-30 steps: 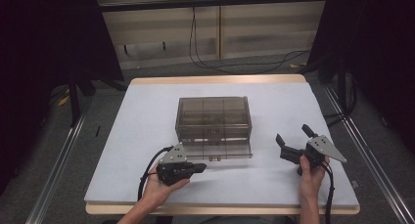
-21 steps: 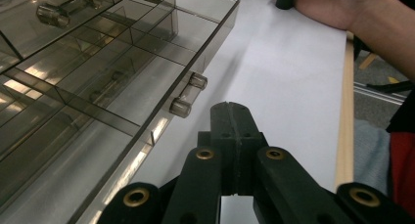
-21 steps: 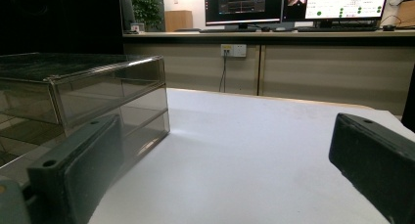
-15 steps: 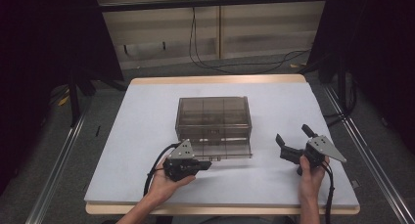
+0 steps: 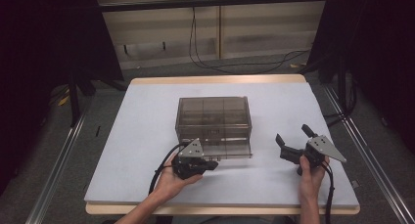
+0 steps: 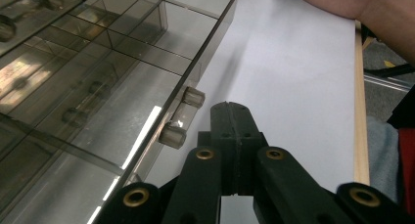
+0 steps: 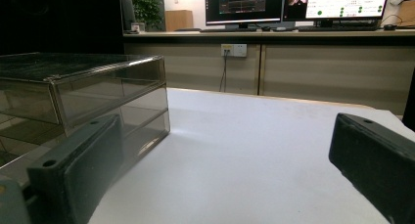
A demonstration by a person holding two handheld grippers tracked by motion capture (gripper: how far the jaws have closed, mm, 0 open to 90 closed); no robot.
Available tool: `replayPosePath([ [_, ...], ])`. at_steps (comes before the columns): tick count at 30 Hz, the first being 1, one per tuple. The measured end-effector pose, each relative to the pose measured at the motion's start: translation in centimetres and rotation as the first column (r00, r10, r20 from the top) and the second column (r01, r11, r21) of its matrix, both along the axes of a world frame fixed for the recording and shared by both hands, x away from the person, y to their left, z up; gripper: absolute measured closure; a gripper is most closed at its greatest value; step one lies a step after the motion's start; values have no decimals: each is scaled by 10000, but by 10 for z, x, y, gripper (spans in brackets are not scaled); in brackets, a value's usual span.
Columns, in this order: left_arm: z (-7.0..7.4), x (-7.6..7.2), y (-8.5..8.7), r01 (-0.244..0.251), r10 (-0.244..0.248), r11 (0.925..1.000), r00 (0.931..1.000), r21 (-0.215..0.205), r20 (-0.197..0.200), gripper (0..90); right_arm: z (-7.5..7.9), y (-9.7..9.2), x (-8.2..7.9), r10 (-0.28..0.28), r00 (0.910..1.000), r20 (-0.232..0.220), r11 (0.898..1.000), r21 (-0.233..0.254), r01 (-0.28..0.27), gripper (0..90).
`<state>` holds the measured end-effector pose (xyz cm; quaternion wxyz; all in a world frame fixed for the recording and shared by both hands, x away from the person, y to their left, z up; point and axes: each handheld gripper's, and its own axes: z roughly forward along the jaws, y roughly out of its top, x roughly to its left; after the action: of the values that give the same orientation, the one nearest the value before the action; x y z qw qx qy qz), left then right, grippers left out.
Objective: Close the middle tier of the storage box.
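Note:
A smoky translucent drawer box (image 5: 214, 117) stands mid-table, its bottom drawer (image 5: 230, 148) slid out toward me. In the left gripper view the drawer's dividers and its clear bar handle (image 6: 178, 119) show. My left gripper (image 5: 214, 164) lies level along the drawer's front with its jaws shut together and nothing between them; the tip (image 6: 230, 111) sits just right of the handle, and I cannot tell whether it touches. My right gripper (image 5: 291, 134) rests to the right of the box, jaws wide open and empty. In its own view (image 7: 225, 165) the box (image 7: 83, 97) stands at left.
The white mat (image 5: 147, 126) covers a wooden-edged table (image 5: 215, 79). Dark curtains flank both sides, and cables (image 5: 235, 62) lie on the floor behind. A counter with monitors (image 7: 293, 4) stands far off. The person's other hand (image 6: 352, 4) shows in the left gripper view.
My left gripper has slid to the right along the table, closer to the drawer's front and handle. The right gripper has stayed where it was.

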<state>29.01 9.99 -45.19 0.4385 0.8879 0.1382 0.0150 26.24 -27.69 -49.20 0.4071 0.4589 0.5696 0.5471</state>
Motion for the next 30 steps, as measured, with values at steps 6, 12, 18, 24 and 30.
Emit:
replayPosePath([
  [6, -8, -1, -5, 78, -83, 9997, 9998, -246, -188, 900, 0, 0, 0, 3, 10000, 2, 10000, -5, -3, 0],
  [12, -13, 4, -4, -35, 27, 9998, 9994, -216, -354, 900, 0, 1, 0, 19, 10000, 44, 10000, -1, -19, 0],
  [18, -17, 7, -4, -176, 150, 9991, 9976, -386, -670, 900, 0, 0, 0, 74, 10000, 30, 10000, -15, -74, 0],
  [24, -18, 8, -2, -306, 303, 9995, 9988, -82, -386, 900, 0, 1, 0, 62, 10000, 6, 10000, -7, -62, 0],
  [30, -19, 9, -2, -522, 518, 9985, 9982, -145, -307, 900, 0, 0, 0, 79, 10000, 0, 10000, -39, -79, 0],
])
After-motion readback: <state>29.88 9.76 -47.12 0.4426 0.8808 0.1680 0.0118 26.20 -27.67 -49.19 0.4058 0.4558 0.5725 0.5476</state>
